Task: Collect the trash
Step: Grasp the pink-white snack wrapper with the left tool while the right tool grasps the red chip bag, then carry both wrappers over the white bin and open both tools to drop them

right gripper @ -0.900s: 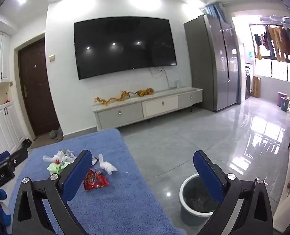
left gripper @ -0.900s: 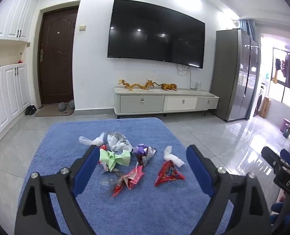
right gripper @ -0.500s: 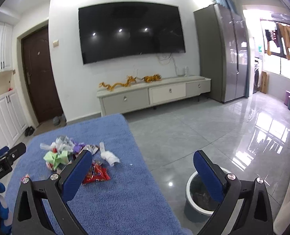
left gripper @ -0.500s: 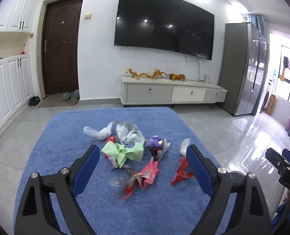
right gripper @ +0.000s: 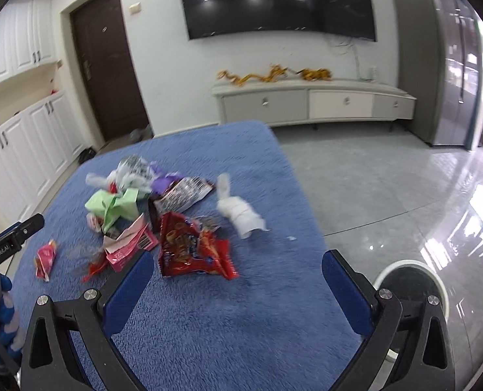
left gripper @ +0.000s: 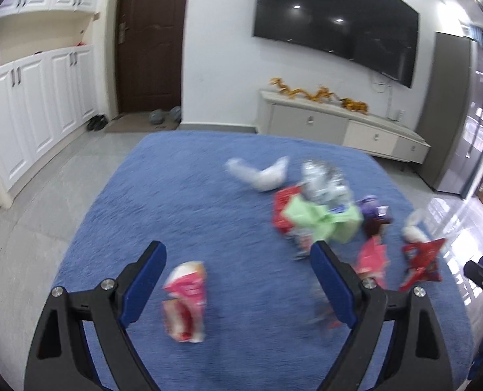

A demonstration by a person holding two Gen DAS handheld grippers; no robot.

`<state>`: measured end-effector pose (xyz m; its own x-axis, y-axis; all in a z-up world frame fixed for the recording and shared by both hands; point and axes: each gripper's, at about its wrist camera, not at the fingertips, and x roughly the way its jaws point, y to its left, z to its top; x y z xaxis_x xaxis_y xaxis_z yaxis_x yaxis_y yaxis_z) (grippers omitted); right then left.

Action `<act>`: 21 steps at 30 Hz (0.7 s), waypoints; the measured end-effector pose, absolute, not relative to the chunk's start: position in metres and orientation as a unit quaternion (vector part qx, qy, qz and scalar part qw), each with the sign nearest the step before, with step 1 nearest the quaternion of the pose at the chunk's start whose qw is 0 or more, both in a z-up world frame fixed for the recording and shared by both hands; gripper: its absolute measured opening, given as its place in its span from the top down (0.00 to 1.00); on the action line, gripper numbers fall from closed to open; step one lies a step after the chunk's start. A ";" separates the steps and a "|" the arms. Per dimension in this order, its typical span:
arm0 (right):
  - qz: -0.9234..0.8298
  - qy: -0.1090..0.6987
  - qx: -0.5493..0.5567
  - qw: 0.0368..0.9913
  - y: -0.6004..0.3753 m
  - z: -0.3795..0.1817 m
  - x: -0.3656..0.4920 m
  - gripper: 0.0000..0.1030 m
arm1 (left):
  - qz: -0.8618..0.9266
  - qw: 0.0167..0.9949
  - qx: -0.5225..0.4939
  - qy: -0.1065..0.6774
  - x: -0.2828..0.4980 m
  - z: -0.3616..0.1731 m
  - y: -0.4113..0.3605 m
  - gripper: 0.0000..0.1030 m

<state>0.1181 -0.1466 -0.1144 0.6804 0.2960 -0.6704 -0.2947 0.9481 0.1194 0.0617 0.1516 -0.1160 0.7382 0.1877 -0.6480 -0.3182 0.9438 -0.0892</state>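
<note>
Trash lies scattered on a blue rug (left gripper: 192, 215) (right gripper: 228, 332). A small pink-red wrapper (left gripper: 186, 296) (right gripper: 45, 259) lies apart on the left, between the fingers of my open left gripper (left gripper: 238, 280), which hangs above it without touching. The main heap holds a green paper wad (left gripper: 326, 220) (right gripper: 117, 207), a red snack bag (right gripper: 192, 251) (left gripper: 422, 260), a pink carton (right gripper: 132, 242) and a white tissue roll (right gripper: 241, 213). My right gripper (right gripper: 238, 286) is open just short of the red snack bag, nothing between its pads. A grey bin (right gripper: 411, 280) stands on the tiles at the right.
A low TV cabinet (right gripper: 313, 104) and a wall TV (right gripper: 277, 0) stand beyond the rug. White cupboards (left gripper: 29, 107) and a brown door (left gripper: 150, 39) are at the left, a grey fridge (right gripper: 450, 62) at the right. Glossy tile floor (right gripper: 388, 189) surrounds the rug.
Both grippers have tilted down and moved closer to the rug. The left view has swung left, bringing the lone pink-red wrapper between its fingers. The right view now faces the heap.
</note>
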 end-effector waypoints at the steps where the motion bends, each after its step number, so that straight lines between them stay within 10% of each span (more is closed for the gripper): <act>1: 0.166 0.369 0.000 0.915 -0.144 -0.117 0.122 0.00 | 0.142 0.925 -0.101 0.336 0.061 -0.120 0.156 0.13; 11: 0.230 0.396 -0.005 0.889 -0.117 -0.139 0.151 0.07 | 0.152 0.907 -0.107 0.378 0.058 -0.148 0.188 0.14; 21: 0.260 0.423 0.000 0.868 -0.108 -0.158 0.163 0.60 | 0.134 0.891 -0.127 0.415 0.072 -0.172 0.192 0.70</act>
<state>0.1634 -0.1076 -0.1582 0.5078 0.4513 -0.7338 -0.4514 0.8649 0.2196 0.0716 0.1917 -0.1720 0.6190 0.1325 -0.7741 -0.3437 0.9320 -0.1153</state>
